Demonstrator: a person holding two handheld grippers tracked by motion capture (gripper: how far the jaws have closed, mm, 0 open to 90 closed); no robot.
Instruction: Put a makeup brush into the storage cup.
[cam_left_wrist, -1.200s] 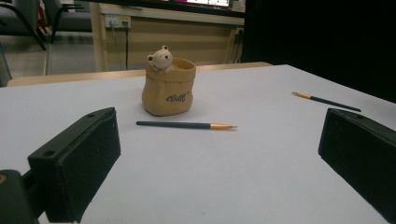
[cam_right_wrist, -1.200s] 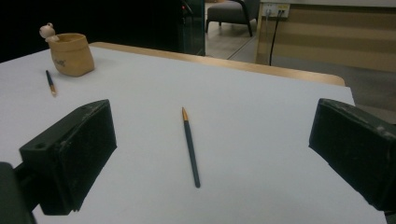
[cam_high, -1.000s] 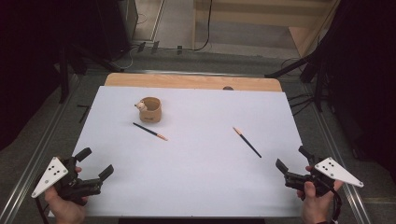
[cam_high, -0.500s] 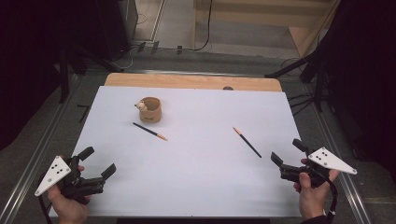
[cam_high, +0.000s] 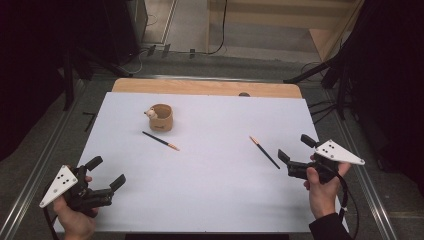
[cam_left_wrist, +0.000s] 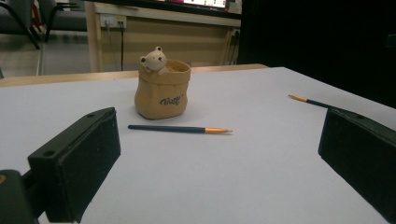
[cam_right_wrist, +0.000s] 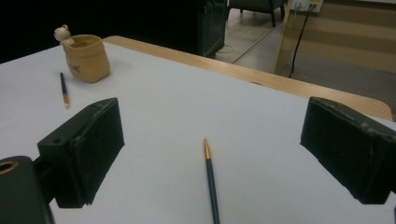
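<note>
Two jaws, right: spread wide and empty on the right gripper (cam_high: 297, 154), low above the desk (cam_high: 215, 200), one black pad on either side of the right pen (cam_right_wrist: 211, 184) in the right gripper view.
Right pen: flat on the white sheet, gold end pointing away from the gripper, just ahead of the jaws and nothing touching it (cam_high: 264, 152).
Jaws, left: also spread and empty on the left gripper (cam_high: 106, 174), held near the front left corner of the desk.
Left pen: lying flat just beside the cup (cam_high: 161, 117), on its near side but apart from it (cam_high: 160, 140); well ahead of the left jaws (cam_left_wrist: 179, 129).
Cup: tan, sack-shaped, with a small bear on the rim, upright toward the back of the desk (cam_left_wrist: 163, 89).
Likely step: the right gripper looks lined up to pick up its pen, probably to drop it in the cup.
Risk, grip: a thin round pen on a smooth sheet may roll or skid out if the pads close off-centre or too high.
Risk, desk: coming down too low could drag the pads on the sheet and rumple it.
Risk, cup: light and small, so a pen brought in slanted may knock it over.
</note>
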